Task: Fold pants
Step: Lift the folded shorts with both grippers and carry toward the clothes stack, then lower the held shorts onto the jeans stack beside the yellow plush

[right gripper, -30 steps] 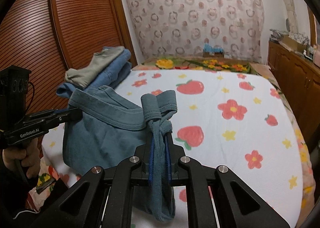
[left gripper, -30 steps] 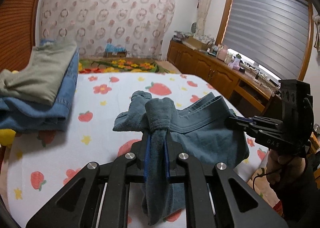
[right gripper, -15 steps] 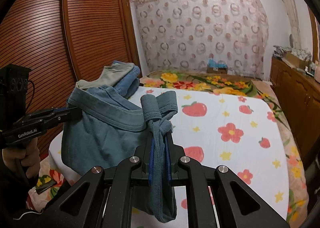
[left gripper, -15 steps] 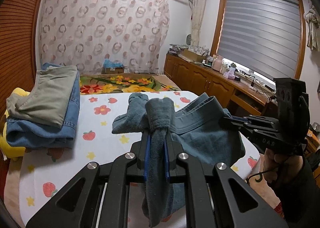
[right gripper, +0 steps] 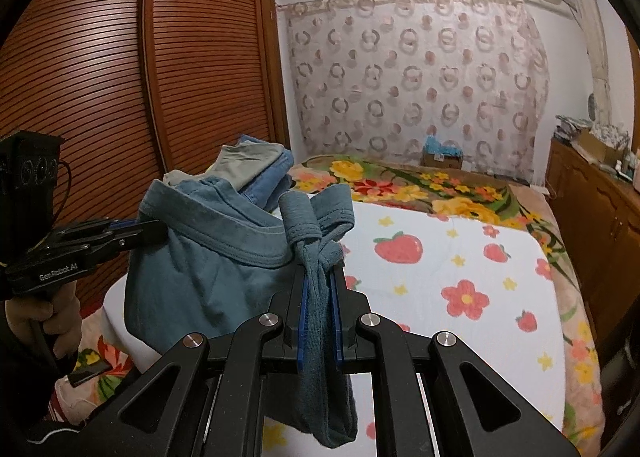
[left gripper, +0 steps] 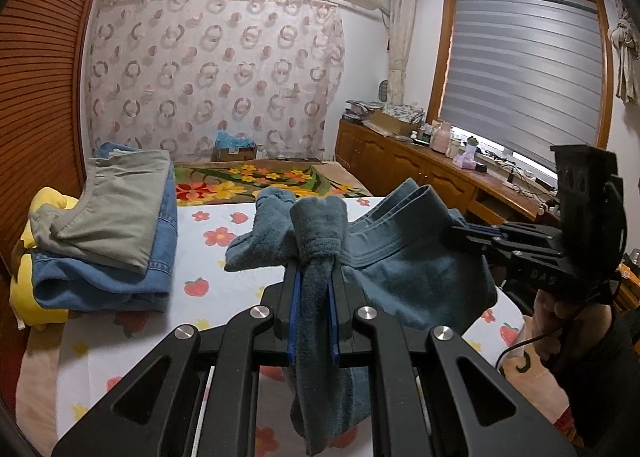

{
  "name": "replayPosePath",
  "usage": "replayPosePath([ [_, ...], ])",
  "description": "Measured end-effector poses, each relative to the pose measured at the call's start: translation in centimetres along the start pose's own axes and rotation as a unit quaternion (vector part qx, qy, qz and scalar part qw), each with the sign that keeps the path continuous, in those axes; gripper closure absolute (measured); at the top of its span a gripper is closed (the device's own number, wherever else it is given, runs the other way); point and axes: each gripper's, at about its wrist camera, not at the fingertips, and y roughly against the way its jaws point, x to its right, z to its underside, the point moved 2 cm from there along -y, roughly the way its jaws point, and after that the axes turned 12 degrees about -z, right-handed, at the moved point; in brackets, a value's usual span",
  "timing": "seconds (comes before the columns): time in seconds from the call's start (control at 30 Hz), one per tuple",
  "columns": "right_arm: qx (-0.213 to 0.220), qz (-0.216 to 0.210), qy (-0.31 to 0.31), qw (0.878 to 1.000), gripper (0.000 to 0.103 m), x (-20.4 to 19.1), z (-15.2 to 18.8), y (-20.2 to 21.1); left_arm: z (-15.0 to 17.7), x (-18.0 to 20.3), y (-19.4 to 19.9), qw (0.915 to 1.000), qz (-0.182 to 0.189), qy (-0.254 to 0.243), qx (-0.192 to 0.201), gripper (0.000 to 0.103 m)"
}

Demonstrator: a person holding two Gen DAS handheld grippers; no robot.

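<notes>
A pair of teal pants (left gripper: 400, 269) hangs above the bed, stretched by its waistband between both grippers. In the left wrist view my left gripper (left gripper: 314, 273) is shut on a bunched end of the waistband, and cloth droops below its fingers. My right gripper (left gripper: 450, 235), held by a hand, is clamped on the waistband's other end at the right. In the right wrist view the right gripper (right gripper: 320, 277) is shut on a knotted-looking fold of the teal pants (right gripper: 208, 269). There the left gripper (right gripper: 158, 227) pinches the far end at the left.
A stack of folded clothes (left gripper: 116, 209), grey-green on blue denim, lies at the bed's left over a yellow cushion (left gripper: 24, 289). The strawberry-print sheet (right gripper: 460, 269) covers the bed. A wooden wardrobe (right gripper: 100, 77) stands left; a cluttered low cabinet (left gripper: 400, 169) runs along the right.
Both grippers have risen with the pants still held between them. The bed now sits lower in both views and more of the wall and ceiling shows.
</notes>
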Motion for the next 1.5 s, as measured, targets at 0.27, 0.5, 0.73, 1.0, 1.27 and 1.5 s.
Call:
replayPosePath([
  [0.27, -0.008, -0.007, 0.026, 1.000, 0.093, 0.2, -2.8, -2.2, -1.7, -2.2, -1.4, 0.9998, -0.013, 0.013, 0.003, 0.090],
  [0.5, -0.014, -0.021, 0.040, 0.999, 0.093, 1.3, -5.5, -5.0, -3.8, -4.2, -2.1, 0.9991, -0.033, 0.023, 0.011, 0.090],
  [0.73, -0.029, -0.037, 0.065, 0.997, 0.093, 2.7, -9.1, -7.8, -6.3, -6.2, -2.2, 0.9977, -0.055, 0.026, 0.032, 0.090],
  [1.0, -0.029, -0.056, 0.091, 0.994, 0.093, 3.4, -11.9, -11.0, -7.7, -9.1, -3.0, 0.9948, -0.088, 0.034, 0.039, 0.090],
  [1.27, -0.023, -0.086, 0.123, 0.989, 0.093, 4.6, -13.7, -15.2, -8.4, -12.4, -3.5, 0.9894, -0.127, 0.049, 0.051, 0.090],
  [1.5, -0.017, -0.101, 0.154, 0.983, 0.093, 5.4, -15.6, -19.8, -7.5, -14.6, -5.0, 0.9842, -0.155, 0.071, 0.049, 0.090],
])
